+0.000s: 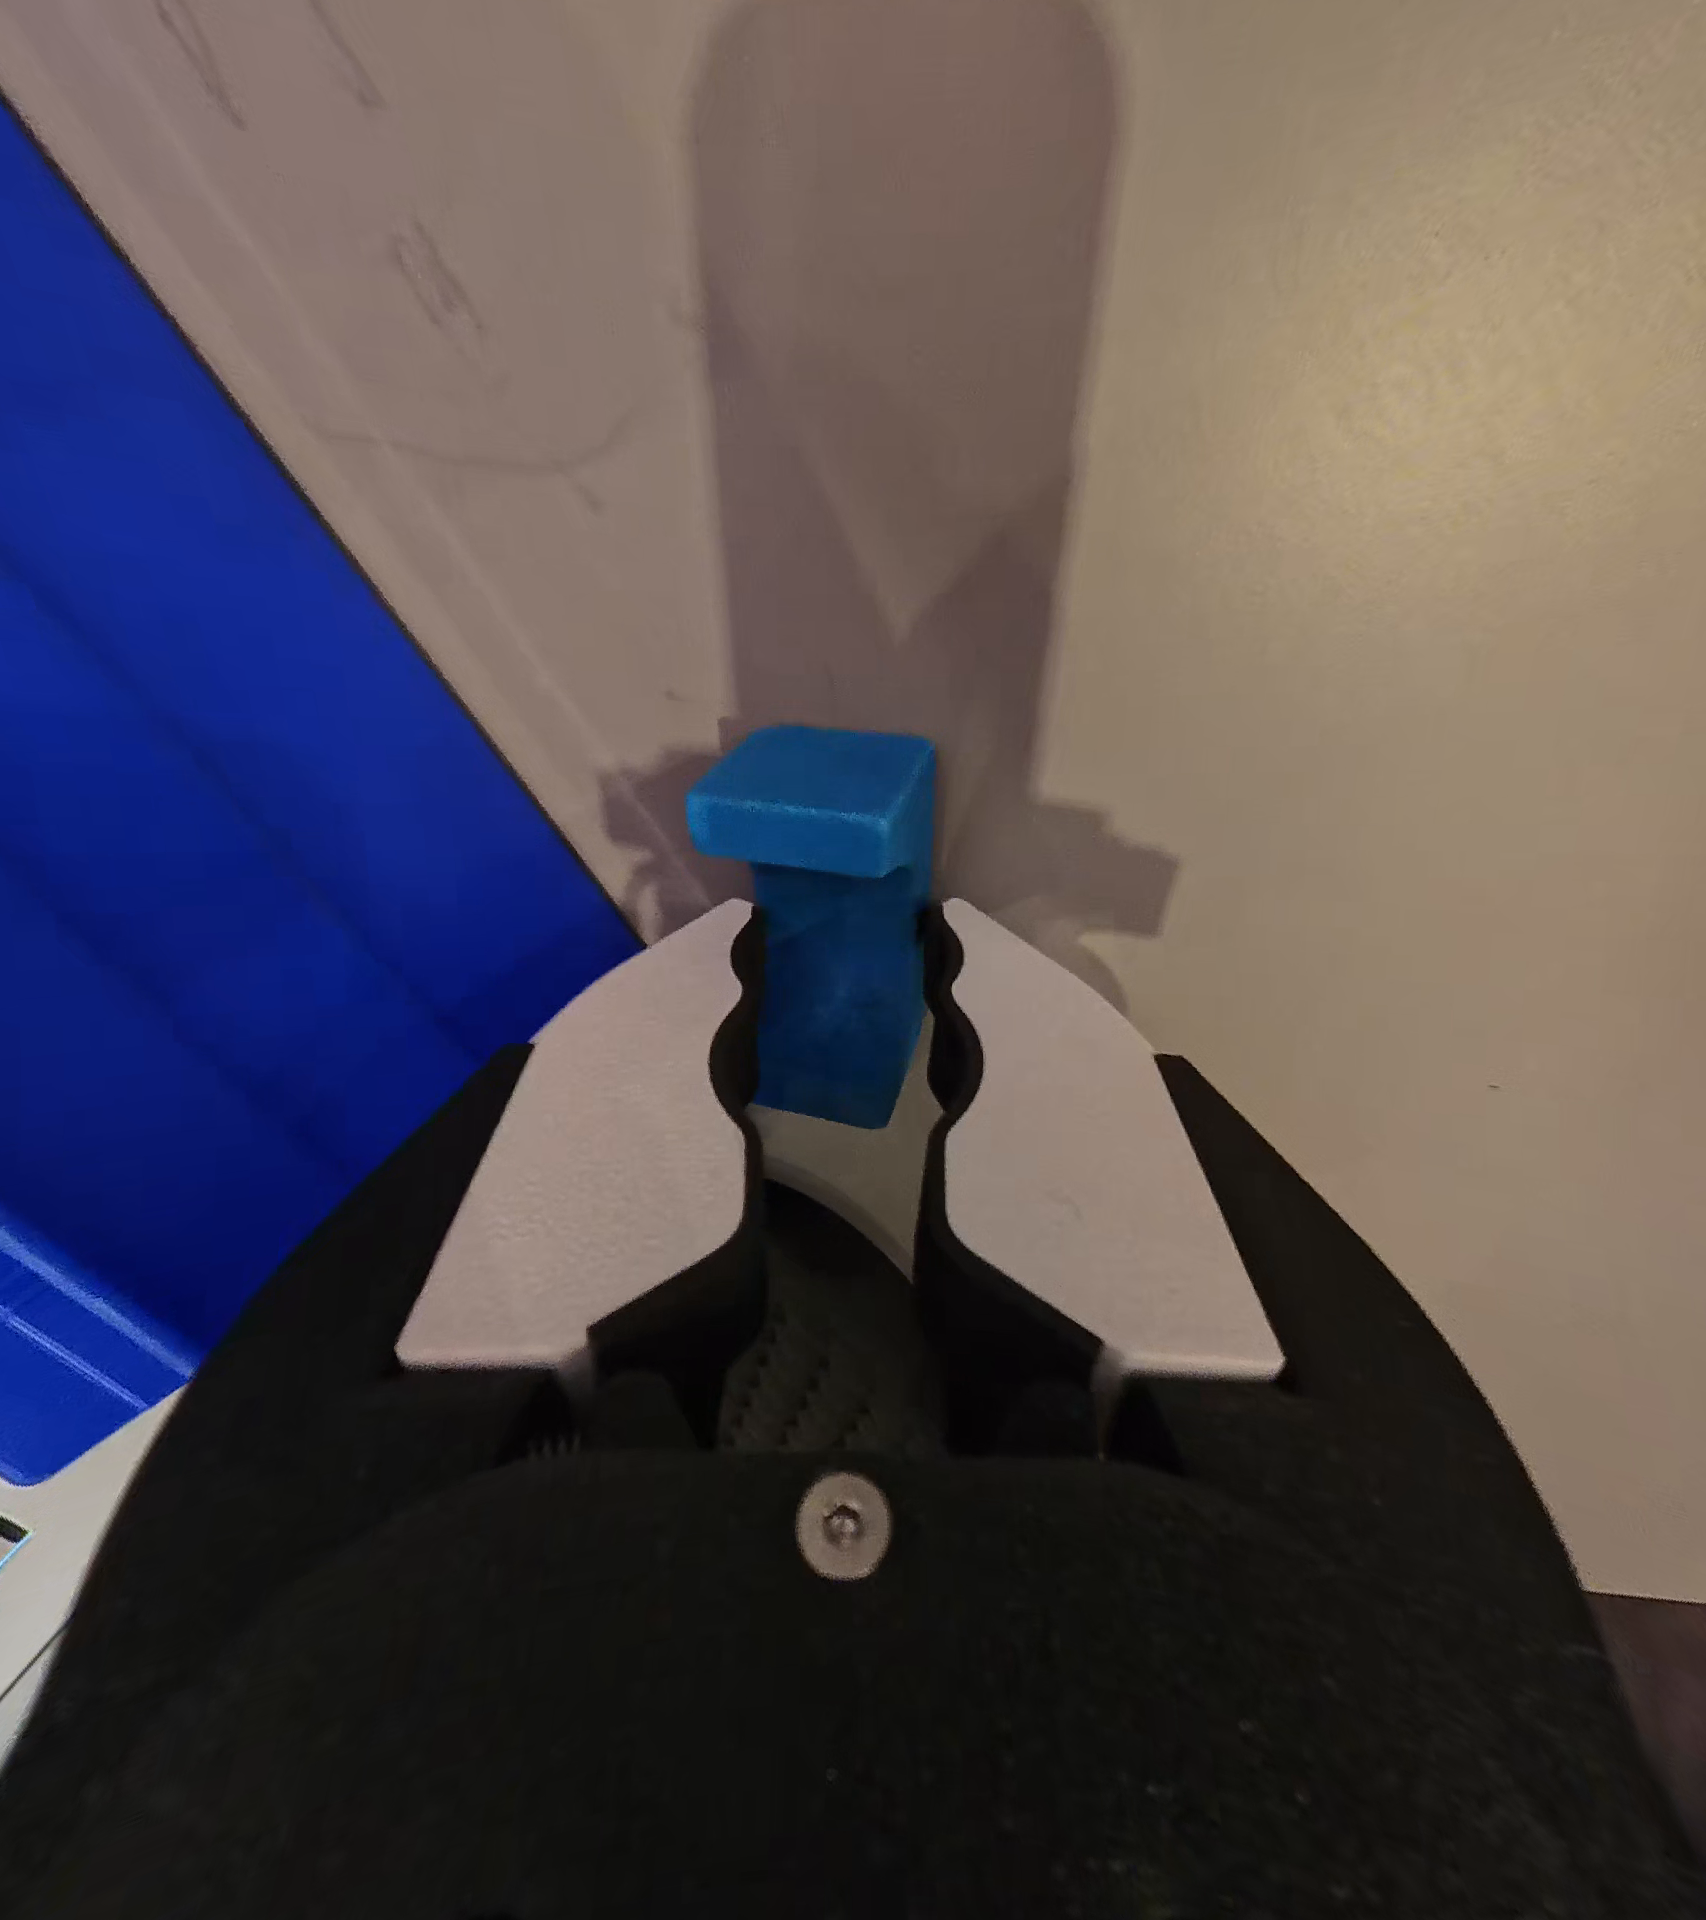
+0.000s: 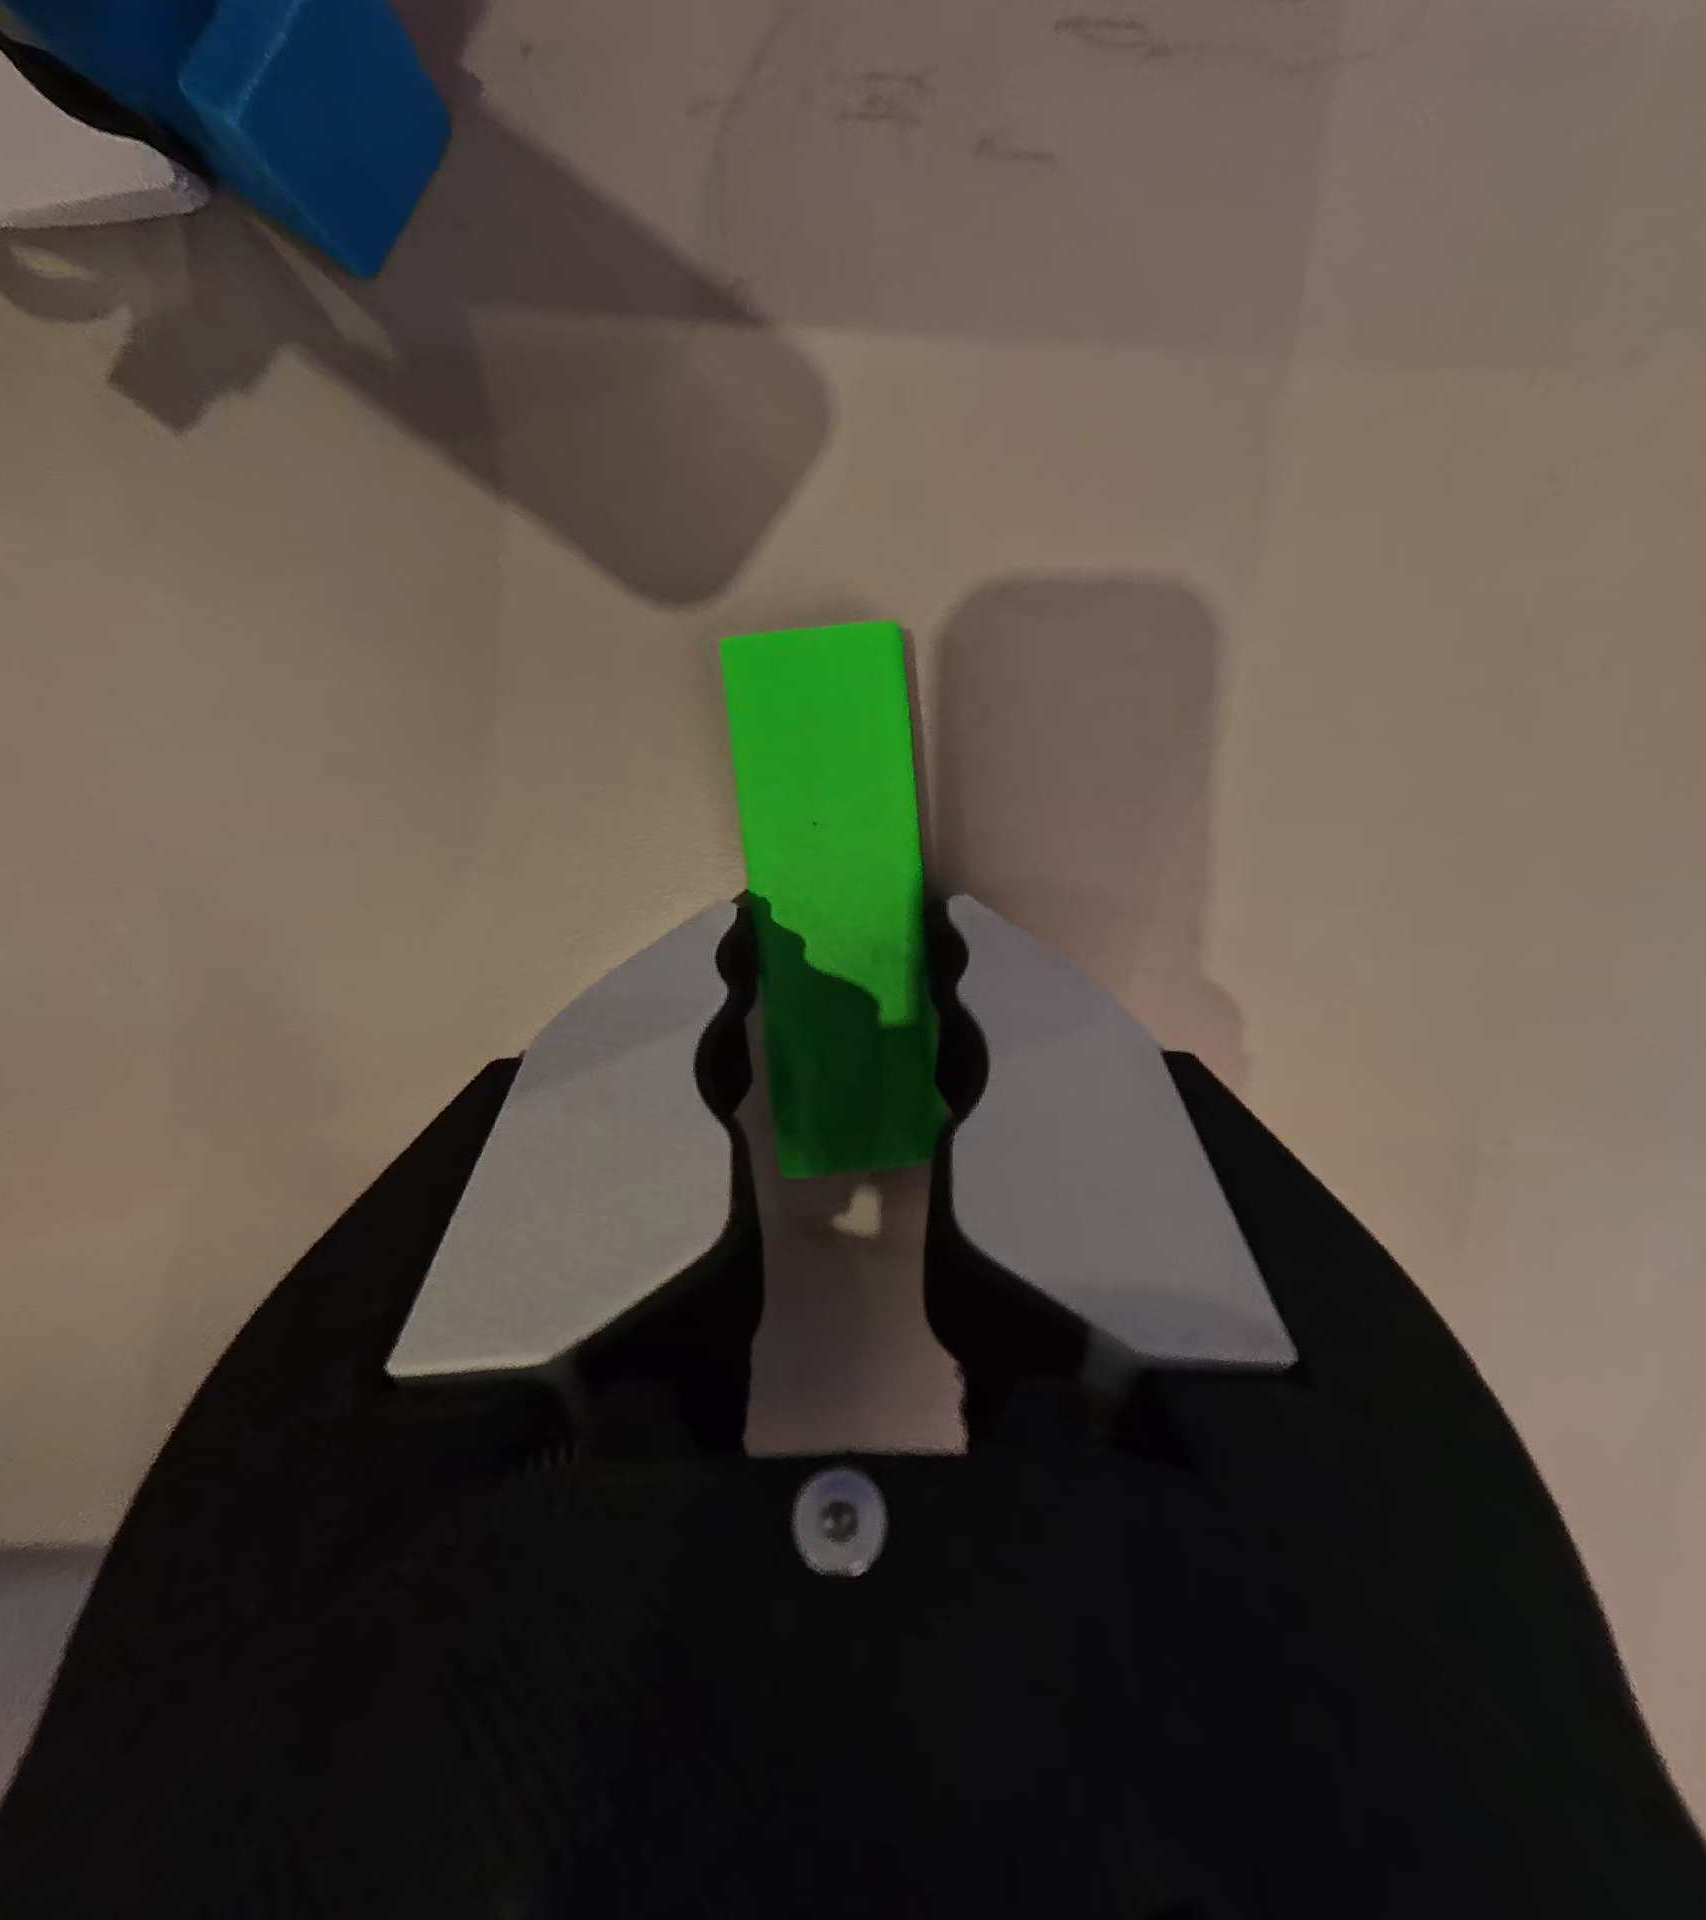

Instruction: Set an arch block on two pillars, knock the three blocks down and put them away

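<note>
Both grippers loaded, nothing stacked in view: stage unclear, either start of build or put-away.

Near: left gripper (image 1: 838, 914), jaws nearly closed, clamps the matte blue plastic block (image 1: 813, 831) with a stepped, overhanging top, probably the arch; right gripper (image 2: 841, 914), jaws likewise narrowed, pinches the lower end of the bright green rectangular plastic pillar (image 2: 823, 790), which sticks out toward 12 o'clock. Farther: the blue block also shows at 10 o'clock in the right wrist view (image 2: 309, 135), off the white tabletop (image 1: 1400, 520). A deep blue plastic bin (image 1: 101, 727) lies at 9 o'clock in the left view, likely the storage box. Hidden: second pillar out of view; arch cutout not visible; bin interior cut off; faint pencil marks on the table too blurred to make out; block heights over the table unclear.
</note>
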The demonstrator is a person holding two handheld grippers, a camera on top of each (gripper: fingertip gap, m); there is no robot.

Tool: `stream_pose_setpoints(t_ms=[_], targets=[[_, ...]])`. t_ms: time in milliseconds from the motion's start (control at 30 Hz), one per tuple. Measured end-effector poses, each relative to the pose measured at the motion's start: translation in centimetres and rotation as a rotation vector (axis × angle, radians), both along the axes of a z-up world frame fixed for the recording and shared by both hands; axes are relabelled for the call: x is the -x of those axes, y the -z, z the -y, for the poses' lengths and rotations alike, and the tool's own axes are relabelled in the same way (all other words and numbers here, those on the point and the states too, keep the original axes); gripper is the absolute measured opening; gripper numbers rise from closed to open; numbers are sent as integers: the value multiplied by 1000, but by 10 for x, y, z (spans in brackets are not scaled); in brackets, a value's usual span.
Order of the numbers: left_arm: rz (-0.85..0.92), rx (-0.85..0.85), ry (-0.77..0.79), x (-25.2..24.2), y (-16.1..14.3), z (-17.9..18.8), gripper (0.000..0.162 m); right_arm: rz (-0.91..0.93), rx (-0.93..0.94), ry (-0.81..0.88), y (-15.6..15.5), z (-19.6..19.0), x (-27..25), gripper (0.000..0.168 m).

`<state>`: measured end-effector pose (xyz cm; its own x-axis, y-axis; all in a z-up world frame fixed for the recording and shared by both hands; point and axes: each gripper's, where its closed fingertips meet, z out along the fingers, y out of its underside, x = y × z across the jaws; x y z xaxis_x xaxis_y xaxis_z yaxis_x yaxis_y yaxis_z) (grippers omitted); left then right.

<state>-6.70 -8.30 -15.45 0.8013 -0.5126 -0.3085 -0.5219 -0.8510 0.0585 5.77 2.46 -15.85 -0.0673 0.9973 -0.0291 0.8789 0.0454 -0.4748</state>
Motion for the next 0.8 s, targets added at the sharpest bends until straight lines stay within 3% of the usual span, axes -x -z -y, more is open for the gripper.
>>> stream_pose_setpoints(t_ms=[300, 467, 533, 800], targets=[[102, -1, 39, -20, -4, 4, 17, 70, -11, 41, 1, -3, -16, 33], [271, 17, 90, -49, -11, 8, 10, 140, -33, 66, -1, -3, -34, 33], [335, 28, 107, -59, -14, 9, 0, 141, -42, 77, -4, -3, -38, 33], [398, -3, 100, -63, -22, 1, 0, 120, -69, 109, -28, -4, -51, 33]])
